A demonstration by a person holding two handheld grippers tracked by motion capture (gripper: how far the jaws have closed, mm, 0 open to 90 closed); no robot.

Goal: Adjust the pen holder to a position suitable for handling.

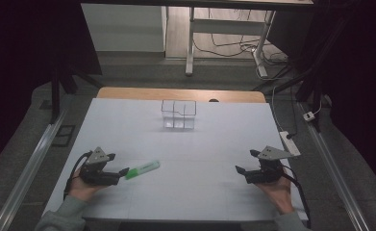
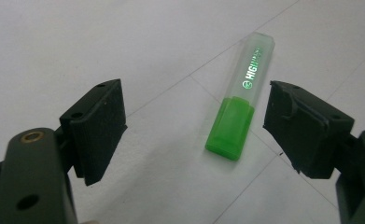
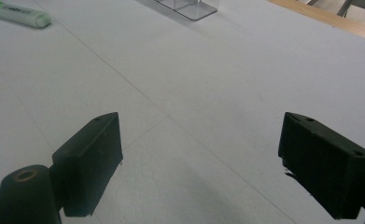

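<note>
A green highlighter pen with a clear plastic cap [image 1: 143,169] lies flat on the white tabletop [image 1: 185,144], on the person's left side and near the front edge, slanted so that its capped end points toward the middle of the table. The left claw [image 1: 124,172], a black two-jaw tool held in the person's left hand [image 1: 82,185], sits low over the tabletop with its tips just at the pen's green end. In the left gripper view the jaws stand wide apart and the highlighter [image 2: 240,108] lies on the surface beyond and between them, closer to the jaw on the right of that view, with a gap on either side; the pads press on nothing. The pen's green body is the near end there and the clear cap, with pale lettering, points away. The right claw [image 1: 238,170], held in the person's right hand [image 1: 278,190], rests well apart on the right side of the tabletop; its jaws are spread wide as well, with only bare white surface between them. A small clear plastic box divided into compartments [image 1: 178,114] stands near the far edge of the tabletop, about midway across, well away from both claws and from the pen.
</note>
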